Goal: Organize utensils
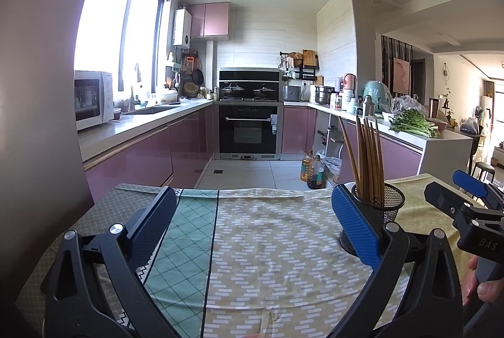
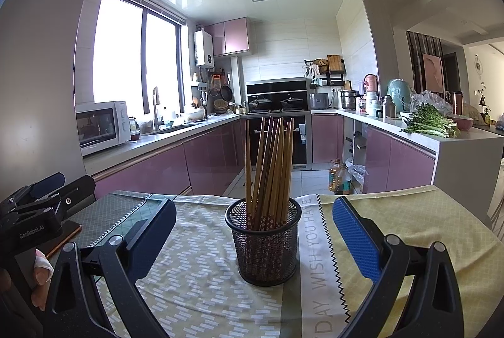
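Note:
A black mesh holder (image 2: 264, 246) stands upright on the patterned tablecloth (image 2: 195, 268). Several wooden chopsticks (image 2: 271, 161) stand in it, fanned out. My right gripper (image 2: 252, 231) is open and empty, with its jaws wide on either side of the holder and not touching it. My left gripper (image 1: 252, 221) is open and empty over the cloth (image 1: 267, 243). In the left wrist view the holder (image 1: 384, 209) with the chopsticks (image 1: 367, 158) sits just behind the left gripper's right finger. The right gripper (image 1: 463, 196) shows at the right edge there.
The table edge (image 1: 245, 191) lies just ahead, with the tiled kitchen floor beyond. Oil bottles (image 1: 312, 169) stand on the floor by the counter. A phone (image 2: 64, 235) lies on the cloth under the left gripper (image 2: 34, 212). Pink cabinets and an oven (image 1: 247, 130) are far off.

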